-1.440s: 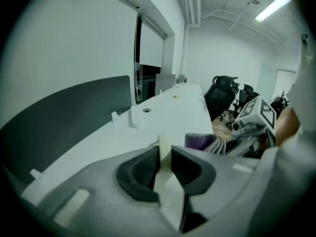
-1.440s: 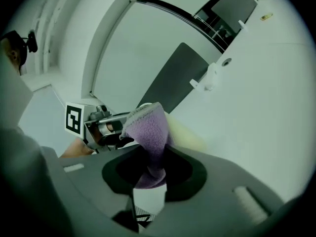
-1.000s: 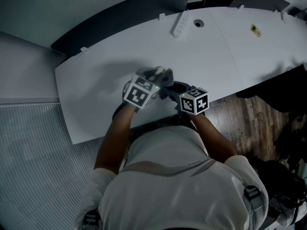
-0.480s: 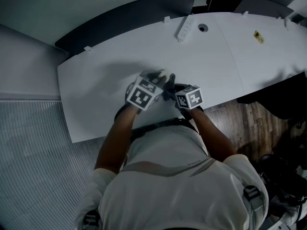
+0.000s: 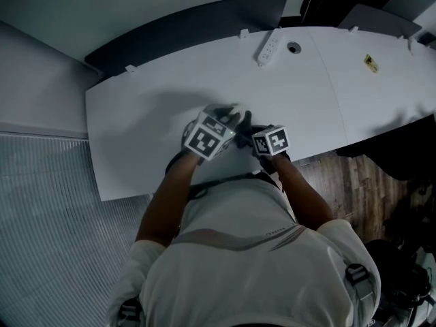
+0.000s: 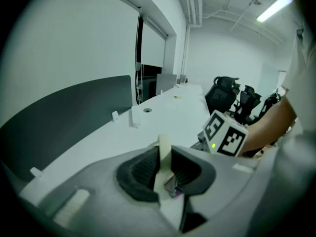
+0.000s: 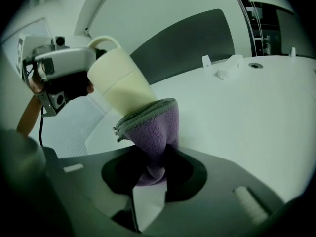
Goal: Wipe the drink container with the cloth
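Where the white curved desk (image 5: 136,107) backs onto a dark partition (image 5: 191,29), a power strip (image 5: 270,48) lies. Forearms (image 5: 167,196) reach over the near edge. Left gripper (image 6: 163,168) clamps a thin cream part of the tilted cup (image 7: 118,80) above the desk; right gripper (image 7: 153,171) pinches purple cloth (image 7: 153,127) against its lower end.

Desk (image 5: 146,111) bare to the left of the work and beyond it; free passage there; far edge closed off by a dark panel (image 5: 191,26); power strip (image 5: 270,48) and cable hole (image 5: 293,47) lie near that edge, well apart from the work; left gripper (image 6: 162,167) with cup (image 7: 118,80) and right gripper (image 7: 153,169) with cloth (image 7: 155,125) crowd the near edge; cloth touching cup, no way between; torso (image 5: 238,251) blocks the near side.
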Available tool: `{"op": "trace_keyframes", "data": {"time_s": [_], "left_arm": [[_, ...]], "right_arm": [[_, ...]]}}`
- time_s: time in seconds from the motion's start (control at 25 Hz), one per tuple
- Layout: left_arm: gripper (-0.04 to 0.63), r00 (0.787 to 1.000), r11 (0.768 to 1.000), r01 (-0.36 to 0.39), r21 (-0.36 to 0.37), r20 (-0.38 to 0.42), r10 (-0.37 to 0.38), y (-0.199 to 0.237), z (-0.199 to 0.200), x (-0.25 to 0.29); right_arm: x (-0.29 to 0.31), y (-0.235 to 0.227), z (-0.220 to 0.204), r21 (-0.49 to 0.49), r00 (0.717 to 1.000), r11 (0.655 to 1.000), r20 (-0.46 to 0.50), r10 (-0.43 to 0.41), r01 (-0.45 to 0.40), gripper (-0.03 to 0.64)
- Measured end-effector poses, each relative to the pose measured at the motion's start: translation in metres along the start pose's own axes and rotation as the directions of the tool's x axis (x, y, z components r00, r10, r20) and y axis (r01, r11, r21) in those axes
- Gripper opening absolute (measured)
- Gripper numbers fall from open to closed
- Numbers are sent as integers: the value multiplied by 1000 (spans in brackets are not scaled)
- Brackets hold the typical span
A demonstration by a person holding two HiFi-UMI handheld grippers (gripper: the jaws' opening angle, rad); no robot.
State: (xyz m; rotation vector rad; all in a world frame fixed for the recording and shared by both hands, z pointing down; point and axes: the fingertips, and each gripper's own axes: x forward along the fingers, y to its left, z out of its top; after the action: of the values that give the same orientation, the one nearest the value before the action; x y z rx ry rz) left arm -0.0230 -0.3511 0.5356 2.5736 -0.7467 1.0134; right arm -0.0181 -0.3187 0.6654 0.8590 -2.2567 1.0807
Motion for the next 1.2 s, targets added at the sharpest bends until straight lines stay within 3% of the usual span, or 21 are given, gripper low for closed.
{"op": "trace_keyframes", "data": {"time_s": [0.16,0.32,0.44,0.52,0.64,0.72,0.8,0.92,1.08,1.2], "left_arm": [[64,1000,1000,-1,-4,5,1,-1,-1,-3],[64,1000,1000,-8,-5,11,8,0,0,-1],[64,1000,1000,-6,-11,14,6,-1,3,-3],[64,1000,1000,-8,-10,12,9,0,2,-2],[64,1000,1000,-16,-11,10,16,1,1,-1],[64,1000,1000,-19,-11,5,19,0,0,-2],[64,1000,1000,-20,-10,4,20,-1,-1,-2],[64,1000,1000,-22,-14,7,22,-1,0,-2],[64,1000,1000,-21,-17,6,22,1,1,0],[64,1000,1000,-21,-20,8,22,1,0,0]], "right_arm": [[-39,-5,22,108,991,993,130,35,-49,103],[-85,-21,66,243,934,954,348,86,-178,101],[-109,-28,99,298,854,900,502,134,-317,101],[-119,-27,119,298,779,850,598,188,-434,101],[-125,-22,141,284,646,730,713,272,-621,100],[-119,-19,145,300,603,659,742,294,-690,100],[-106,-16,141,323,620,645,723,304,-693,100],[-87,-16,131,362,672,653,672,312,-665,98],[-69,-21,118,385,770,734,570,288,-559,98],[-59,-21,113,370,818,787,505,276,-494,98]]}}
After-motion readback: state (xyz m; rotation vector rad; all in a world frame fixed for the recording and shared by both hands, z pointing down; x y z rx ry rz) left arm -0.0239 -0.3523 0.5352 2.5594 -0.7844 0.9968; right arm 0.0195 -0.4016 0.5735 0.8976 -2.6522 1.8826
